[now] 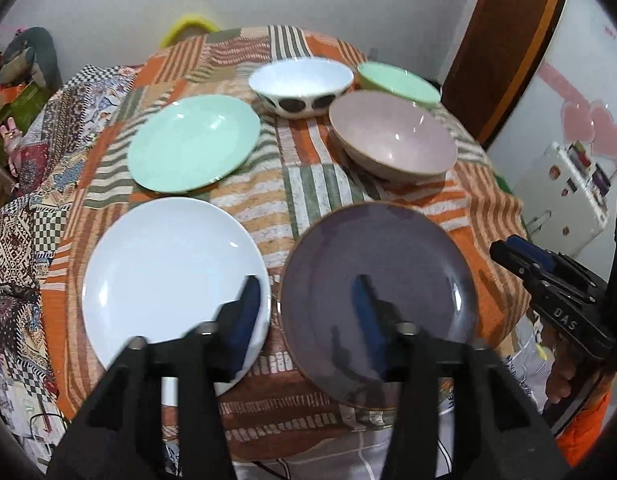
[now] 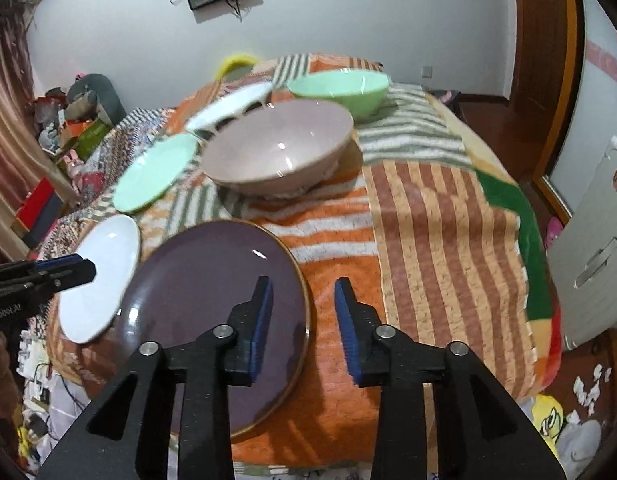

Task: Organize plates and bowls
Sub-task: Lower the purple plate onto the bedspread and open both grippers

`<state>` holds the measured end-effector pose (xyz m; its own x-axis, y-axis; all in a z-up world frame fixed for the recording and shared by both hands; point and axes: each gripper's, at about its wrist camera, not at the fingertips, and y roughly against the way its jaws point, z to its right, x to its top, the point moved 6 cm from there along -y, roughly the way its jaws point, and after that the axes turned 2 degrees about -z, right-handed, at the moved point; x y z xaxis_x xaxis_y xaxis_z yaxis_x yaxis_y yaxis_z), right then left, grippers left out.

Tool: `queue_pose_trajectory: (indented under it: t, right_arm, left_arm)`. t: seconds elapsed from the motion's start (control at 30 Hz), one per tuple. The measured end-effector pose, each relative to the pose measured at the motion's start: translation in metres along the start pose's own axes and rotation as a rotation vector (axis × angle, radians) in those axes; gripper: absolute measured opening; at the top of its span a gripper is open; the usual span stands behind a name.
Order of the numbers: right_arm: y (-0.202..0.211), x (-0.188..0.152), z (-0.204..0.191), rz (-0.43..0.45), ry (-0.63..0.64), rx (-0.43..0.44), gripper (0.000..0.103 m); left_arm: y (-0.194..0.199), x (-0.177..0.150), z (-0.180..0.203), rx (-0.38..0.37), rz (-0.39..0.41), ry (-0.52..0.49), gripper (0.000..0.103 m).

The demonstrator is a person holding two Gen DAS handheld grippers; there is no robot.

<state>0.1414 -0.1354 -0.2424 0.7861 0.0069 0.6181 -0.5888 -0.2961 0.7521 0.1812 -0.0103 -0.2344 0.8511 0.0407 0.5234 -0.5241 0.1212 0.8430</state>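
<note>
Left wrist view: the left gripper (image 1: 306, 304) is hovering over the near edge of the table (image 1: 324, 184), its jaws standing apart with nothing between them. One blue pad is showing over the white plate (image 1: 168, 276), the other over the purple plate (image 1: 380, 300); whether either pad is touching a plate cannot be told. Taking the purple plate as landmark: the white plate is sitting just left of it, rims nearly meeting. The green plate (image 1: 194, 142) is lying beyond the white one. The pink bowl (image 1: 392, 140) is sitting behind the purple plate. The white bowl (image 1: 300, 84) with dark spots and the green bowl (image 1: 396, 80) are standing farther back. The right gripper (image 1: 520, 256) is showing to the right of the purple plate.

Right wrist view: the right gripper (image 2: 304, 312) is hanging with jaws parted, gripping nothing. Its left pad is showing over the right part of the purple plate (image 2: 204, 300), its right pad over the striped cloth (image 2: 428, 240). The pink bowl (image 2: 276, 148) is sitting behind the purple plate, the green bowl (image 2: 340, 88) farther behind. The white plate (image 2: 104, 276), green plate (image 2: 156, 172) and white bowl (image 2: 228, 110) are lying left of it. The left gripper (image 2: 88, 266) is reaching in over the white plate.
</note>
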Motion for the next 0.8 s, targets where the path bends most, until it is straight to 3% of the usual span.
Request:
queue_pose_trajectory:
  t: [0.23, 0.4, 0.67, 0.8]
  right_arm:
    - [0.019, 0.019, -0.040, 0.075, 0.059, 0.037, 0.057]
    - [0.019, 0.026, -0.073, 0.095, 0.120, 0.062, 0.068]
    - [-0.001, 0.029, -0.114, 0.063, 0.184, 0.102, 0.070]
    - [-0.016, 0.029, -0.133, 0.040, 0.218, 0.113, 0.070]
  left_arm:
    - [0.031, -0.001, -0.027, 0.018, 0.063, 0.035, 0.071]
    - [0.046, -0.006, -0.060, 0.050, 0.092, 0.075, 0.072]
    - [0.049, -0.026, -0.131, 0.119, 0.083, 0.178, 0.073]
    - [0.043, -0.037, -0.165, 0.105, 0.056, 0.238, 0.073]
